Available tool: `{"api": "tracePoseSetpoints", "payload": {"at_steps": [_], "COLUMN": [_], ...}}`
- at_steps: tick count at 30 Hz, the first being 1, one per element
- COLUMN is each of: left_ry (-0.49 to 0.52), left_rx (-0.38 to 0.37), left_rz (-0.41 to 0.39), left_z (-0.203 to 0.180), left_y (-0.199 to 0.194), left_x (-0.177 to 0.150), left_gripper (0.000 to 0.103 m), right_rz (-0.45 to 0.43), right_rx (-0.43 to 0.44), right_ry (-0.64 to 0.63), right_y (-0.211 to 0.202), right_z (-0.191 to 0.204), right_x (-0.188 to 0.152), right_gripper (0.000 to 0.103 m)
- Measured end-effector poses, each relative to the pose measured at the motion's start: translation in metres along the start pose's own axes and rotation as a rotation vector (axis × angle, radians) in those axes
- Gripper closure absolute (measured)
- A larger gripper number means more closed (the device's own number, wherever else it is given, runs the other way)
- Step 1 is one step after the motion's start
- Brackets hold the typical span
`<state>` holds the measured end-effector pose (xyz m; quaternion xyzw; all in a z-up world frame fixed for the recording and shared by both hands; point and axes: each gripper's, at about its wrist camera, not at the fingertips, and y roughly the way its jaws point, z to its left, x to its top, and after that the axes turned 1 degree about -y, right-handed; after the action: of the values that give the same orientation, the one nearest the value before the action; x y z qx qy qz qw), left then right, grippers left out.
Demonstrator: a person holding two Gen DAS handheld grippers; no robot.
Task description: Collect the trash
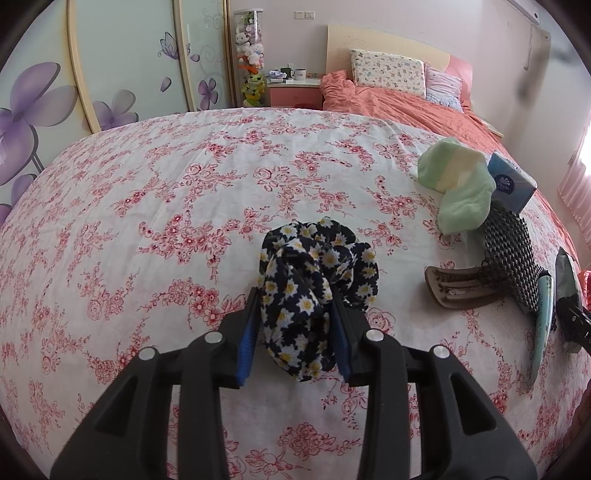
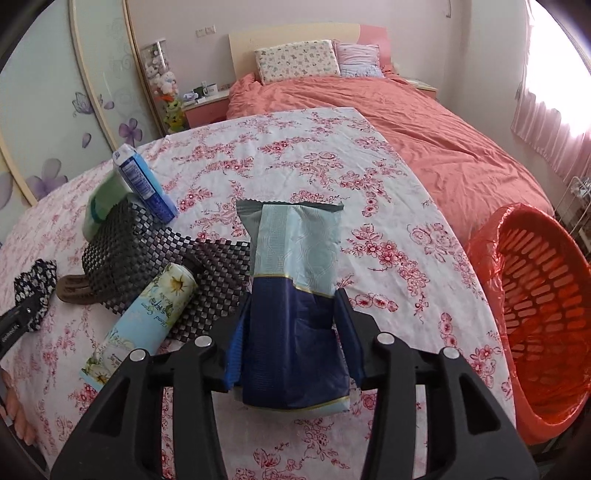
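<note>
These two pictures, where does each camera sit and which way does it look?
Left wrist view: on the left tongs, looking down along them over the floral sheet; they pinch a daisy scrunchie.
Right wrist view: on the right tongs, aimed likewise; a blue packet lies between them, a red basket beside the bed.
Both show the black mesh mat, blue carton and headboard.

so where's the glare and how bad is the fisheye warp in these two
Right wrist view: the window at upper right is blown out white, washing the pink curtain. Left wrist view: only a thin bright strip at the right edge, and a dark blurred smear on the wall. Both views bend the wardrobe door edges into curves, bulge the flowered cloth, and have black vignetted corners.
</note>
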<state>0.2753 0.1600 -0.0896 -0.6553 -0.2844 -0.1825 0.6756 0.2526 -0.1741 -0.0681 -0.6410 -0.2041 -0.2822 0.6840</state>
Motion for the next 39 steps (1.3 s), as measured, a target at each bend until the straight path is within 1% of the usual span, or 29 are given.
{"api": "tracePoseSetpoints", "payload": {"at_steps": [7, 14, 25, 28, 30, 31, 32, 33, 35, 39], "left_ry": [-0.006, -0.015, -0.021, 0.001, 0.020, 0.029, 0.030, 0.031, 0.031, 0.021], "left_rx": [-0.001, 0.003, 0.003, 0.009, 0.005, -0.004, -0.020, -0.033, -0.037, -0.045], "left_rz": [0.000, 0.001, 0.001, 0.003, 0.002, 0.000, -0.002, -0.004, -0.009, -0.024], "left_z": [0.003, 0.004, 0.003, 0.000, -0.003, -0.003, -0.004, -0.005, -0.005, -0.008], "left_y": [0.000, -0.001, -0.002, -0.002, -0.002, -0.002, -0.002, -0.002, -0.002, -0.012], "left_x": [-0.001, -0.001, -0.002, -0.002, -0.001, 0.000, 0.000, 0.001, 0.001, 0.000], "left_gripper": [0.066, 0.063, 0.061, 0.060, 0.060, 0.065, 0.075, 0.079, 0.084, 0.087], "right_rz": [-0.007, -0.004, -0.011, -0.013, -0.012, -0.013, -0.016, -0.016, -0.017, -0.036], "right_rx": [0.051, 0.036, 0.086, 0.084, 0.071, 0.074, 0.085, 0.096, 0.106, 0.109], "right_ry": [0.043, 0.028, 0.066, 0.064, 0.053, 0.051, 0.055, 0.060, 0.069, 0.057], "right_y": [-0.001, -0.001, -0.001, -0.001, -0.001, -0.002, -0.002, -0.003, -0.005, -0.015], "right_z": [-0.008, -0.008, -0.015, -0.015, -0.014, -0.014, -0.016, -0.017, -0.020, -0.023], "right_x": [-0.001, -0.001, -0.001, -0.001, 0.000, 0.000, -0.001, -0.001, -0.003, -0.010], "right_gripper": [0.058, 0.057, 0.057, 0.058, 0.061, 0.064, 0.068, 0.069, 0.072, 0.073]}}
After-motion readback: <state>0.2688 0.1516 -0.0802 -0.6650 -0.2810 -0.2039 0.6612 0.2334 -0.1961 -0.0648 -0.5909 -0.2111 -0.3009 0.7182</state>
